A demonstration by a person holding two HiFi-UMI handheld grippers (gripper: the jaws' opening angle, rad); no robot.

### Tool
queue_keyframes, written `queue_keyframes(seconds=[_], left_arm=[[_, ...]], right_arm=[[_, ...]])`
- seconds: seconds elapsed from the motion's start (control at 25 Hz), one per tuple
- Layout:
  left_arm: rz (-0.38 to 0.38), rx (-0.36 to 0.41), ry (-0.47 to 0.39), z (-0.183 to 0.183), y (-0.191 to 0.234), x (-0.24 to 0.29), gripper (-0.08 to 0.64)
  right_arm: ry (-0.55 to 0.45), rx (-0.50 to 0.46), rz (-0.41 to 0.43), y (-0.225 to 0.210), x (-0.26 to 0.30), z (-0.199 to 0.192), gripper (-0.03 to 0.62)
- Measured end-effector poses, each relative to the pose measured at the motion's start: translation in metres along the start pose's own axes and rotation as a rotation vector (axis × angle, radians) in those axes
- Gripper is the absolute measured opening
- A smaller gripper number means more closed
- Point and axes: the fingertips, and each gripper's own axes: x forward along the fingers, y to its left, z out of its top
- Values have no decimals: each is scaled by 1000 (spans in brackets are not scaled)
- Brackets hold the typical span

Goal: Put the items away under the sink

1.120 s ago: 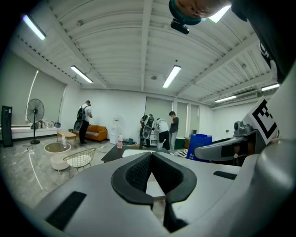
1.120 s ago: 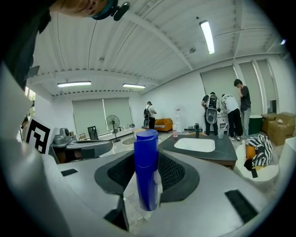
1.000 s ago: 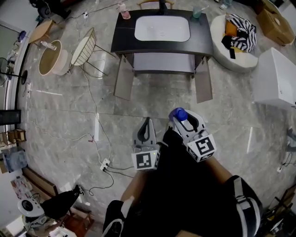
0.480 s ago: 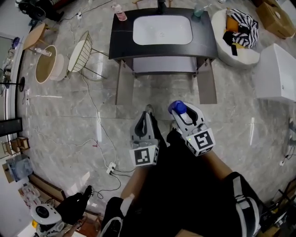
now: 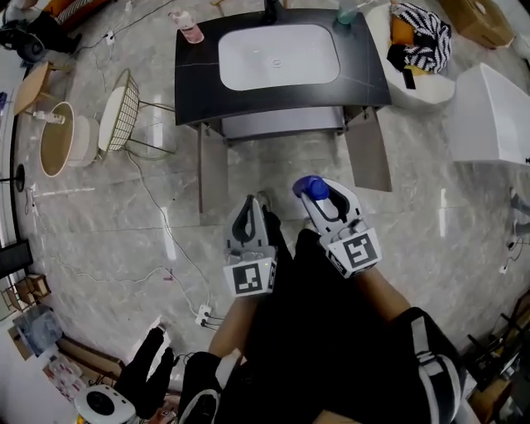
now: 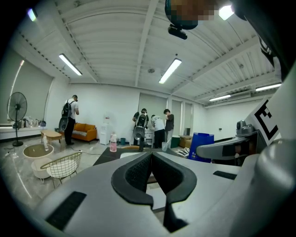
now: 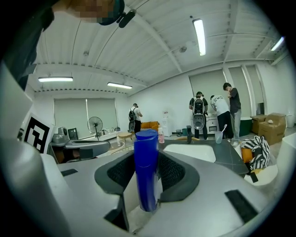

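Observation:
The dark vanity [image 5: 192, 91] with a white sink basin [image 5: 277, 54] stands ahead on the marble floor. Both its cabinet doors hang open, the left door [image 5: 213, 170] and the right door [image 5: 368, 149]. My right gripper [image 5: 319, 195] is shut on a blue bottle [image 5: 313, 187], which stands upright between the pads [image 7: 169, 172] in the right gripper view, bottle [image 7: 146, 171]. My left gripper [image 5: 248, 217] is held beside it, shut with nothing inside; its pads [image 6: 136, 173] meet in the left gripper view. On the counter stand a pink bottle [image 5: 189, 26] and a cup [image 5: 348, 12].
A wire chair [image 5: 124, 116] and a round wooden basin [image 5: 56, 141] stand left of the vanity. A white tub with striped cloth [image 5: 418, 50] and a white box [image 5: 489, 112] lie to the right. Cables [image 5: 178, 248] and a power strip [image 5: 203, 315] trail across the floor at left.
The vanity has drawn nearer and slid left in the head view as the person walks toward it. Both grippers keep their pose, the blue bottle still held.

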Motion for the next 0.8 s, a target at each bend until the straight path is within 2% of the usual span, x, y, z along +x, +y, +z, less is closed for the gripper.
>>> queue_keyframes(seconds=[0.04,0.16,0.24,0.52,0.68,0.8], left_arm=[[-5,9,5,-10,4,8,15],[16,-58,-5,-37,14,32,15],[22,-75,-3,-62,21,47,15],[6,-32,-1,-155,45,99,15],[28,-75,5,-211,63,132,15],[18,-62,1,-250,74,149,14]], right_arm=[[2,-7,0,-4,9,-6,149],[0,-21,5,-14,32,-31,149],[-10,-24,12,-22,49,-50,149],[2,-13,5,-56,104,-135,149],[10,-16,-4,-75,135,-189,149],[12,-34,-1,-86,157,-227,149]])
